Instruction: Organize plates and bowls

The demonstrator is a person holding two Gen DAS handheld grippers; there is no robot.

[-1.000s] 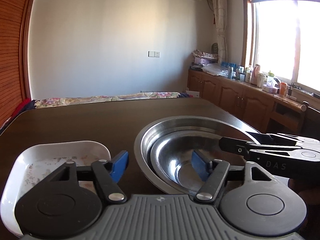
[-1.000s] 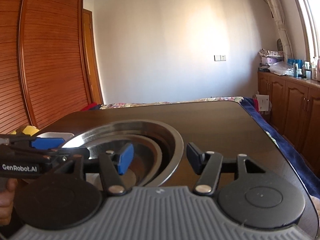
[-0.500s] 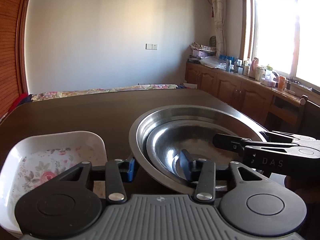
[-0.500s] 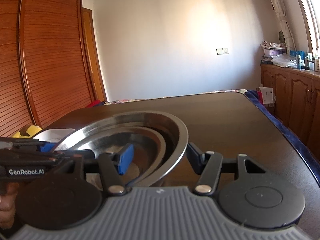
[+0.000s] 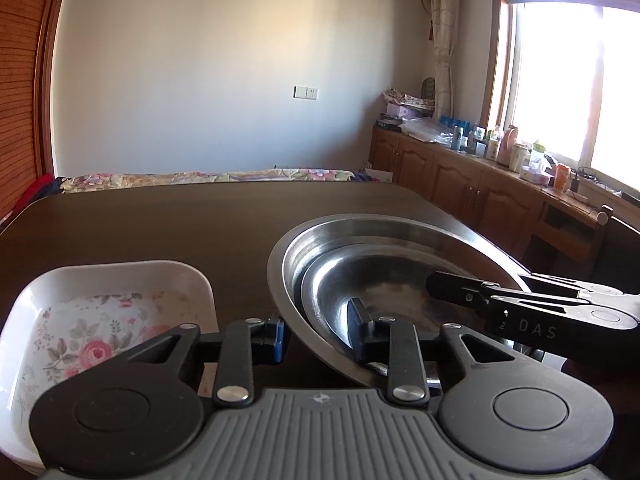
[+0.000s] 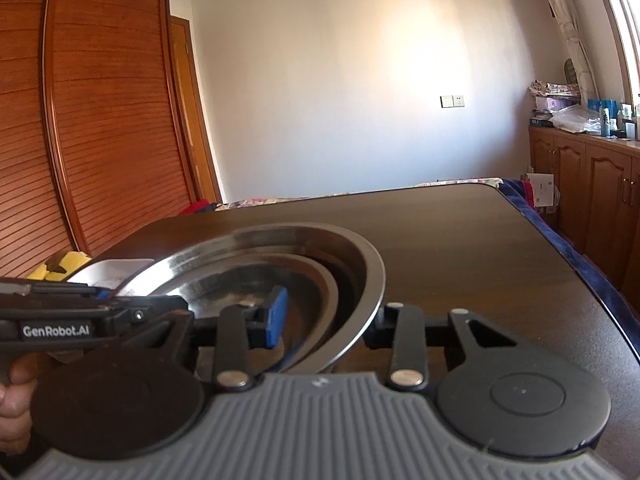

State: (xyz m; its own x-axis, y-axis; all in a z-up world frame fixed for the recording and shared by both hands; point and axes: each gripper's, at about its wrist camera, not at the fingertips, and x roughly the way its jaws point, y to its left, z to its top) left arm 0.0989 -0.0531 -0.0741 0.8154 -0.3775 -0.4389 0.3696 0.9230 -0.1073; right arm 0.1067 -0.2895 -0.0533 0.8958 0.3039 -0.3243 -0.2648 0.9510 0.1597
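Left gripper [image 5: 316, 338] — clenched across the near rim of the large steel bowl [image 5: 340, 236], one blue pad outside the wall, the other inside. Right gripper [image 6: 328, 320] — likewise clamped on the opposite side of that rim, blue pad inside, dark pad outside. I grasp the bowl from both sides.

Large steel bowl — tilted, its left edge raised; whether its base touches the desk [image 5: 180, 216] I cannot tell. Nested inside it, a smaller steel bowl [image 5: 380, 280], sitting low in the basin.

White floral dish [image 5: 100, 312] — rectangular, rounded corners, just beside the steel bowls on my left, resting on the desk, untouched by either gripper.

Yellow object [image 6: 64, 266] — beyond the dish at the desk's left edge, too small to identify.

Desk — dark wood, bare beyond the dishes to its far edge. Behind it a floral bedspread [image 5: 200, 178], then the white wall; wooden cabinets [image 5: 460, 172] under the window.

Step in hand, by my judgement — carrying the stacked steel bowls as one unit. The next move calls for both grippers travelling level and together, so the inner bowl does not slide out.
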